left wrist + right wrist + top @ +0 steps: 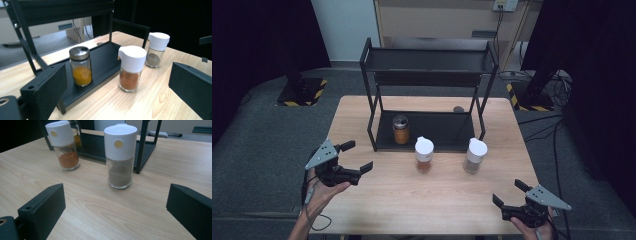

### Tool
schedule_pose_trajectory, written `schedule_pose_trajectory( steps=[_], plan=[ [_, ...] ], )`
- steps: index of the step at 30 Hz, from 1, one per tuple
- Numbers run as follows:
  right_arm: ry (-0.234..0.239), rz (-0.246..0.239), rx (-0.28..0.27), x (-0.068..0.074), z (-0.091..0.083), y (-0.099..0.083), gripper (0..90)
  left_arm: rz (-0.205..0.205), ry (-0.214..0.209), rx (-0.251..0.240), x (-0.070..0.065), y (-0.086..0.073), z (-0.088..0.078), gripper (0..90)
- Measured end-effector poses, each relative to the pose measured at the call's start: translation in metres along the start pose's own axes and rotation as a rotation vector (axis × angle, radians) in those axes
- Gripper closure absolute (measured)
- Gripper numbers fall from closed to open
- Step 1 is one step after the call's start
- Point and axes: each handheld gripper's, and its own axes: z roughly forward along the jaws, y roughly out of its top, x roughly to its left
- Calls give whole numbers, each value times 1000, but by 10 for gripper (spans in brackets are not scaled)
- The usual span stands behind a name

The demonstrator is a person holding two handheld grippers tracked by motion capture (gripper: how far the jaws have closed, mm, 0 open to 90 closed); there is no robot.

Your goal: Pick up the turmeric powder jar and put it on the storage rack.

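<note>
- While both grippers wait near the front edge of the table (362,210), we think the job is to put the spice jars on the black rack (427,75), and no jar has been picked up yet.
- Our left gripper (358,157) is wide open and holds nothing. It points at the jar with the red powder (131,67).
- Our right gripper (508,194) is wide open too, and it holds nothing. It points at the jar with the grey-brown powder (120,155).
- Both of these jars stand up straight on the wood, just in front of the rack, a little apart from each other.
- For the next move, we guess each gripper must slide forward until a jar sits between its jaws, then squeeze the glass part gently so the jar does not tip.
- The red jar has a white cap and is about one third full.
- The grey-brown jar has a white cap with a small yellow dot, and is about half full.
- A third jar (80,66) with a shiny metal lid already stands on the bottom shelf of the rack. It has yellow powder at the bottom.
</note>
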Motion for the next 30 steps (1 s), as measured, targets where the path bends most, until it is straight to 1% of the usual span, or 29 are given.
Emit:
schedule_pose_trajectory(
  steps=[1,7,10,15,17,23,27,29,30],
  plan=[
    [1,-2,1,0,0,0,22,-1,5,3,0,-3,-1,12],
    [1,-1,4,0,0,1,22,-33,18,12,-1,-22,-6,12],
    [1,-1,4,0,0,0,22,-36,23,16,-2,-31,-9,10],
    [1,-1,4,0,0,0,22,-47,38,7,-6,-46,-16,11],
    [1,-2,3,0,0,0,22,-54,42,-3,-7,-52,-18,12],
    [0,-2,4,0,0,0,22,-55,55,3,-12,-65,-21,13],
    [0,-1,4,1,0,1,22,-38,73,13,-17,-72,-25,14],
    [0,-2,3,0,0,0,22,-43,70,12,-18,-75,-26,15],
    [0,-2,4,0,0,0,22,-39,72,16,-18,-77,-28,15]
  ],
)
